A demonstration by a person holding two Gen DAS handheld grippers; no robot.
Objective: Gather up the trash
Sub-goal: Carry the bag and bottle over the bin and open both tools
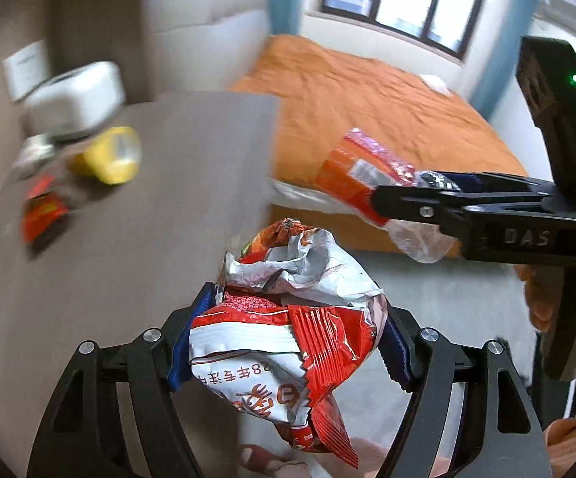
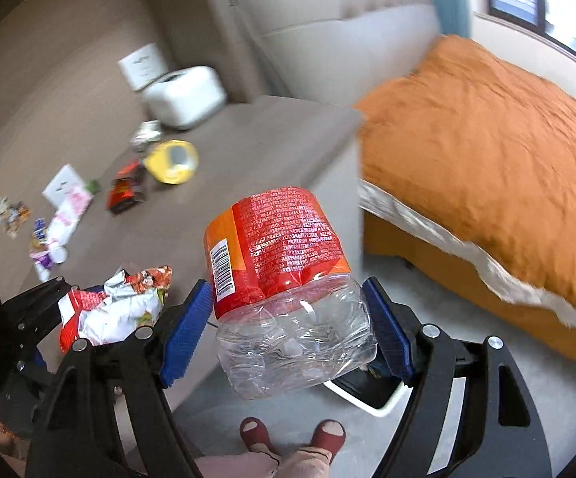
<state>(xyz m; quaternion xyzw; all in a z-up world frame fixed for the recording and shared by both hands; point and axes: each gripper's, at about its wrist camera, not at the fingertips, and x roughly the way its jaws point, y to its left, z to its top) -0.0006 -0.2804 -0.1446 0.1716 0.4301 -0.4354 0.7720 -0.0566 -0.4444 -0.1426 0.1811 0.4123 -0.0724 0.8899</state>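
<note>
Carrying stage: your left gripper (image 1: 288, 342) pinches crumpled snack wrappers (image 1: 288, 310), right gripper (image 2: 288, 330) clamps the plastic bottle (image 2: 284, 279). Next, line both over the white-rimmed bin (image 2: 371, 402) near your feet, then release.

Floor (image 2: 447, 410) between table (image 2: 248, 151) and bed (image 2: 487, 151) open; white-rimmed bin (image 2: 383, 402) below, table's far-left side littered
</note>
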